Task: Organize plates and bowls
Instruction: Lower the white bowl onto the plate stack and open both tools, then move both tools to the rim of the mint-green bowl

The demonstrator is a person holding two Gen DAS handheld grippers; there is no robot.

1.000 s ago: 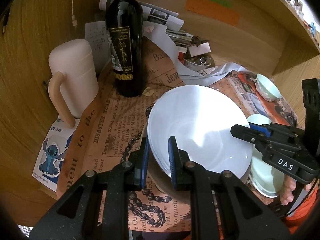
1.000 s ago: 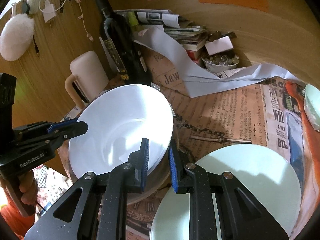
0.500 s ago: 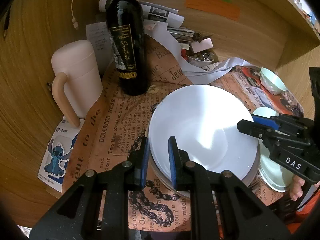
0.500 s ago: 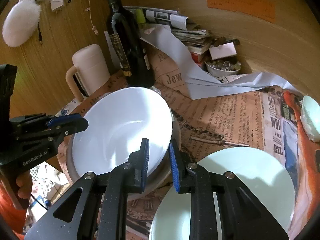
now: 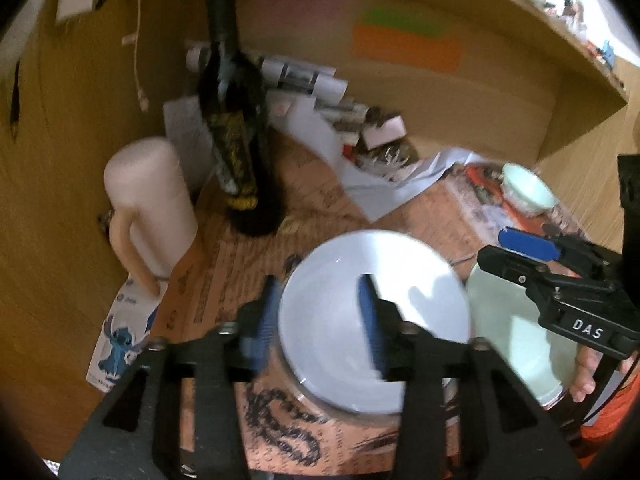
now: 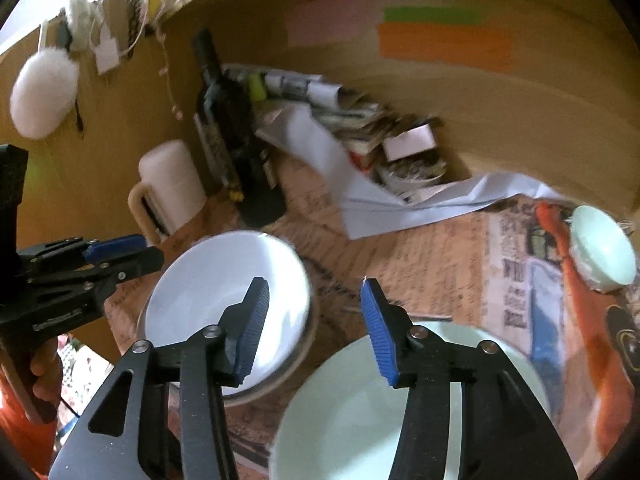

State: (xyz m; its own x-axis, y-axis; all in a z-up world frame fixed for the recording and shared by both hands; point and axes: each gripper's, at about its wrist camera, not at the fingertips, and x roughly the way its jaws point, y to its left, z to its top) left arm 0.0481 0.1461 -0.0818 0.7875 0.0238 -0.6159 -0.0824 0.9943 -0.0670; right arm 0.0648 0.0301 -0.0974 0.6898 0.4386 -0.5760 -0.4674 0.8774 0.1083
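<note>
Bench (image 5: 68, 240) of pale wood grain, set in a wooden alcove with a back wall carrying pink, green and orange paper strips (image 6: 444, 40); its middle is covered by a brown newspaper-print sheet (image 6: 436, 260) with an orange and blue picture at the right. Large white round plate (image 5: 372, 320) lies on that sheet atop a darker-rimmed dish, just beside a pale green round plate (image 6: 360, 420) to its right. Small pale green bowl (image 6: 602, 250) sits well apart at the sheet's right end. Left claw (image 5: 320, 320) has just been opening; its blue pads stand apart on either side of the white plate's near rim, not pressing it, nothing held. Right claw (image 6: 312, 332) has likewise just been opening and hangs empty above the gap between the two plates. Dark glass wine bottle (image 5: 236, 148) stands upright at the rear left, with a cream cylindrical mug with handle (image 5: 152, 208) beside it. Cartoon sticker card (image 5: 120, 340) lies at the mug's foot. Heap of folded papers and a white sheet (image 6: 360, 168) fills the rear centre. White fluffy ball (image 6: 42, 96) hangs on the left wall.
</note>
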